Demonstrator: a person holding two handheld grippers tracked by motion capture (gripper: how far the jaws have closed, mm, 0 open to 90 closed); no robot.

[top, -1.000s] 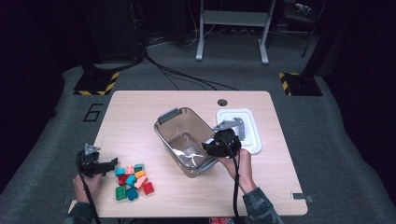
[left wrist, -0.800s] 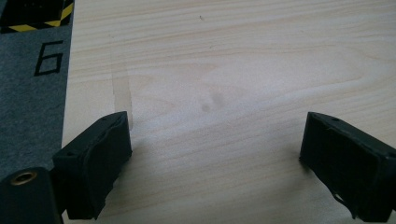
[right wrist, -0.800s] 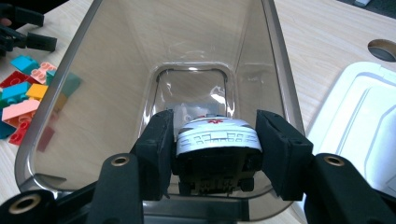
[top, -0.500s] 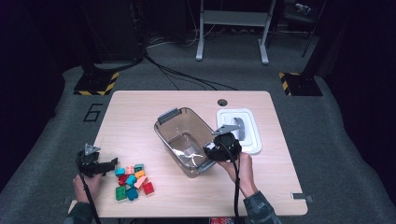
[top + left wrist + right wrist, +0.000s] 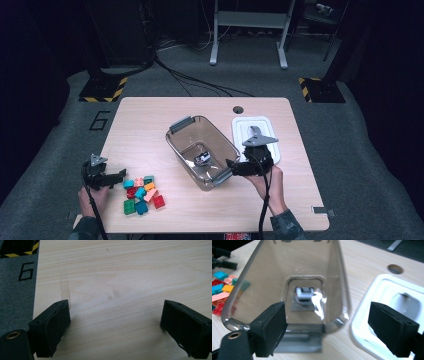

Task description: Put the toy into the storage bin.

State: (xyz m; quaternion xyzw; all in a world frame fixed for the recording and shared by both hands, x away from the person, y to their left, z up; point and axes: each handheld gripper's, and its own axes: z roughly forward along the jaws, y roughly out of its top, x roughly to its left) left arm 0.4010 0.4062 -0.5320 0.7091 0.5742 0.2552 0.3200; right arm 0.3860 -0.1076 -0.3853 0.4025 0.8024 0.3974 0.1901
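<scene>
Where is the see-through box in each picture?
High view: the clear box sits mid-table, left of the white lid.
Left gripper view: bare table between open jaws, no box here.
Right gripper view: the clear box stands upper left of centre, ahead of the right gripper, whose jaws have just been opening with nothing between them.
Shared landmark: the white lid, beside the box.

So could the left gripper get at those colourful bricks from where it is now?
Probably yes. The left gripper sits on the table right beside the bricks, its jaws wide open with nothing between them. No other object stands between it and the pile; the clear tub is farther right.
</scene>
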